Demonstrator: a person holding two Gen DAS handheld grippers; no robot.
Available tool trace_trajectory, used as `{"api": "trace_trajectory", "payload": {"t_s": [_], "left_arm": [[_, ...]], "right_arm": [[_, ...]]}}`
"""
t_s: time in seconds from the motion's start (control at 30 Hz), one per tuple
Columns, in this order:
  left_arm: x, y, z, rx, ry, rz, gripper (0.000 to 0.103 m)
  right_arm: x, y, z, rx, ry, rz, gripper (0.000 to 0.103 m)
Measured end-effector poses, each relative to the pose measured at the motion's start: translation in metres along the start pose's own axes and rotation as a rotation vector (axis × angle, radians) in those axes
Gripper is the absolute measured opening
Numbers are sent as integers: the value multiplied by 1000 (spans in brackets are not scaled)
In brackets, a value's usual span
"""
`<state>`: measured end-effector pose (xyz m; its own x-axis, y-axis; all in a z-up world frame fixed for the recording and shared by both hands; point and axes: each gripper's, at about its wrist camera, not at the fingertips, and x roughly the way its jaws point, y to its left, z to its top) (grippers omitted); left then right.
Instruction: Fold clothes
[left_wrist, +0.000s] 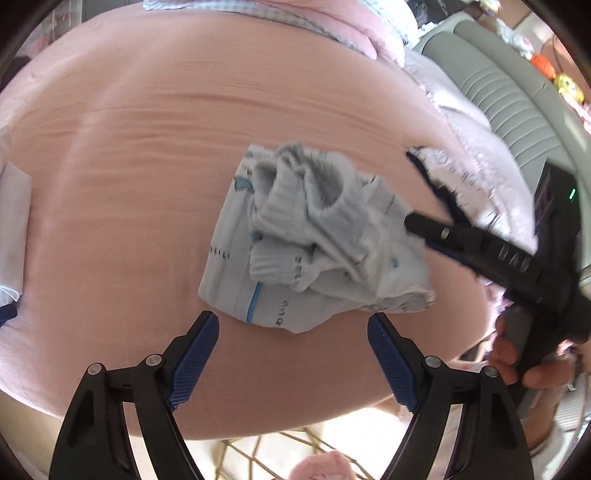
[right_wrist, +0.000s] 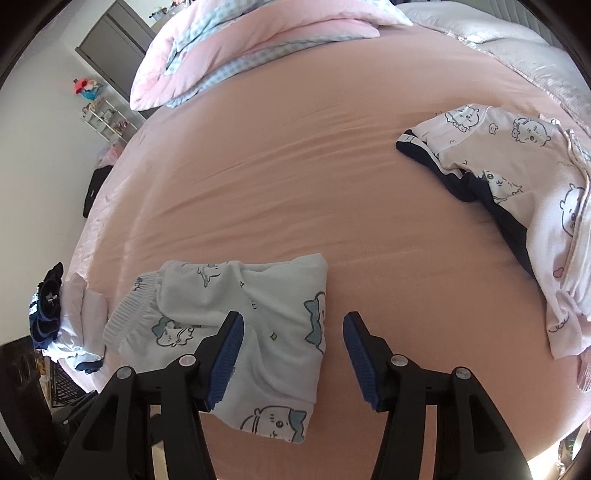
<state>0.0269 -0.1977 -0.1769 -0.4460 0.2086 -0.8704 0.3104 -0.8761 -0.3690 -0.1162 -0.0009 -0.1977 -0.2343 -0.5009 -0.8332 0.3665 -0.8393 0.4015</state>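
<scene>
Pyjamas (left_wrist: 295, 251) lie bundled on the pink sheet (left_wrist: 129, 166) just ahead of my left claw (left_wrist: 293, 347), which gapes wide and empty; my right claw (left_wrist: 410, 192) reaches in beside them, blurred. Their print is too smeared to read. From my right claw (right_wrist: 293, 354), half-open around nothing, the folded pyjamas (right_wrist: 258, 325) sit under its left finger. Nudging them carelessly could undo the fold. Only cartoon animals show, no brand.

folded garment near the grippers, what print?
White garment with blue-eared cartoon animals and small stars; clearest in the right wrist view.
</scene>
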Motion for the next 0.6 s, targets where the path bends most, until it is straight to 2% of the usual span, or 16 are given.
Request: {"api": "trace_trajectory", "payload": {"t_s": [0.13, 0.3, 0.37, 0.47, 0.53, 0.6], "left_arm": [[-12, 1, 11, -14, -28, -9, 88], [-9, -5, 29, -3, -39, 23, 88], [-1, -11, 38, 9, -15, 25, 88], [9, -15, 50, 24, 15, 2, 89], [20, -16, 57, 37, 38, -15, 89], [30, -13, 65, 42, 64, 11, 89]], "right_arm": [[1, -8, 2, 36, 15, -1, 56], [13, -8, 3, 63, 53, 6, 56], [13, -6, 3, 61, 56, 17, 59], [15, -3, 1, 61, 58, 27, 70], [19, 0, 0, 61, 68, 44, 70], [18, -3, -5, 60, 87, 58, 70]]}}
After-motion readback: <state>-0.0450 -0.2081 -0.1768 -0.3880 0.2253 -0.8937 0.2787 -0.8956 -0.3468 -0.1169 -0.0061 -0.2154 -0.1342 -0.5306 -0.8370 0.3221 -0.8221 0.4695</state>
